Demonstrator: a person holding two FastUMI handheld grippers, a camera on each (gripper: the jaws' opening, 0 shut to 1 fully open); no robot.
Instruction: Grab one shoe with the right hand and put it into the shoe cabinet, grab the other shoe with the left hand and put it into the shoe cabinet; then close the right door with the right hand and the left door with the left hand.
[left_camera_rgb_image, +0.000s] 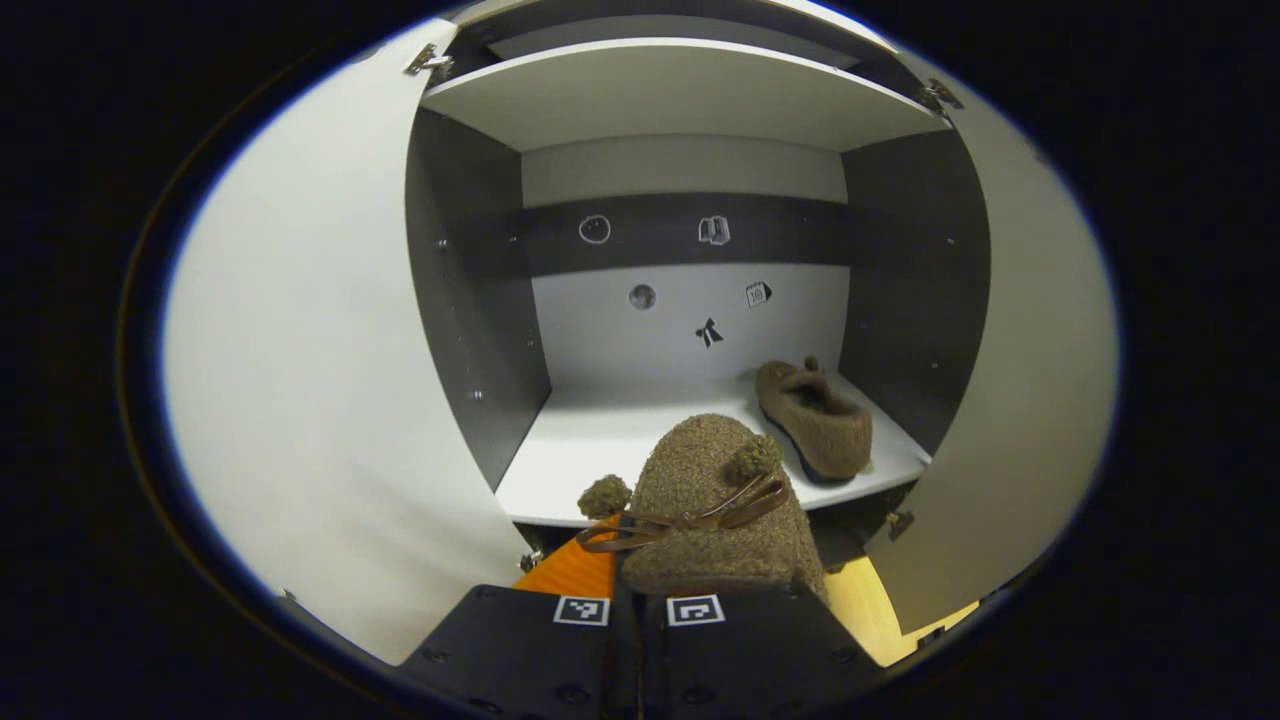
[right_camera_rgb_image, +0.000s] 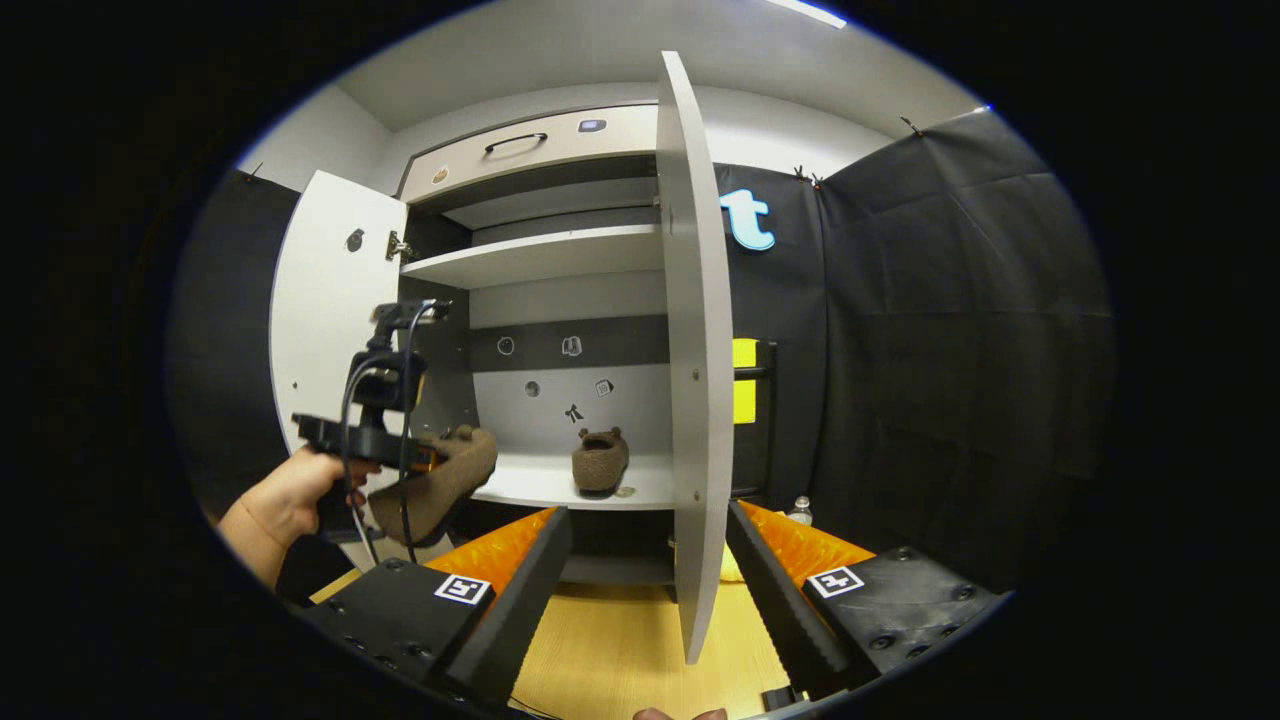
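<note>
Left hand-held gripper (left_camera_rgb_image: 640, 600) clamped on one shoe (left_camera_rgb_image: 715, 510), second shoe (left_camera_rgb_image: 812, 420) shelved, right hand-held gripper (right_camera_rgb_image: 650, 570) apart

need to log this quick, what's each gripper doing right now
left gripper: closed on the second shoe, held in front of the cabinet shelf.
right gripper: open, holding nothing, its fingers either side of the right door edge.

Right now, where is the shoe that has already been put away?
The brown shoe lies on the cabinet's lower shelf, on its right half near the right wall, behind the second shoe held in the left gripper.
</note>
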